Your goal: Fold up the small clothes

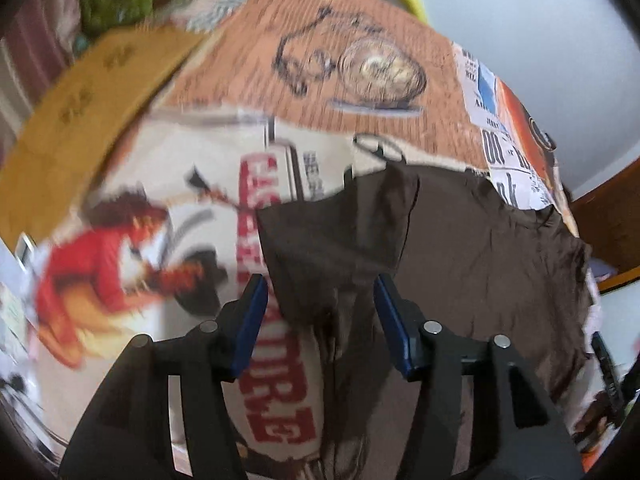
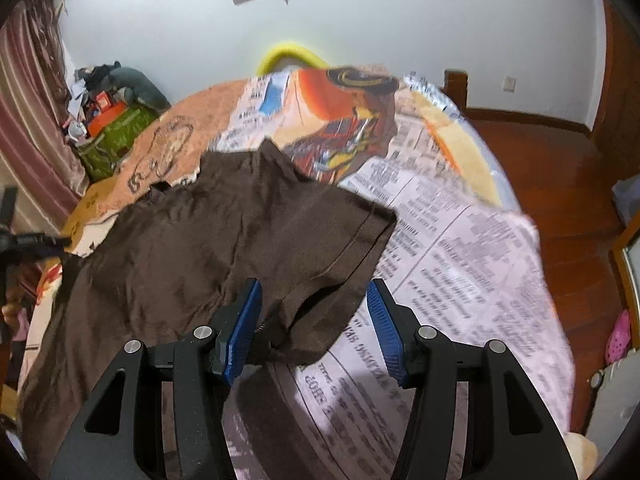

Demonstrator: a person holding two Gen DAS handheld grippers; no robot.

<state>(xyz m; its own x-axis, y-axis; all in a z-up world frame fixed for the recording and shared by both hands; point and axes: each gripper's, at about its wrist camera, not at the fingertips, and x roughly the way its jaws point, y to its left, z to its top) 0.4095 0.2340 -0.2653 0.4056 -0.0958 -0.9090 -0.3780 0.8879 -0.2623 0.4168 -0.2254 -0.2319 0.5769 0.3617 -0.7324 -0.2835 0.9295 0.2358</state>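
Blue-padded fingers of the left gripper (image 1: 320, 320) and the right gripper (image 2: 314, 320) stand apart, each straddling but not pinching an edge of a brown T-shirt (image 2: 224, 240) spread across a bed (image 2: 460, 264) covered in a newsprint-pattern sheet. Thin, limp and light, the shirt looks likely to sag and crease; hems and sleeve edges offer the surest hold.

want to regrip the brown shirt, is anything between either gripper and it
Nothing visible is. The brown shirt lies spread on the printed bedcover, and cloth sits between the open jaws of both the left gripper and the right gripper, with nothing lying on top.
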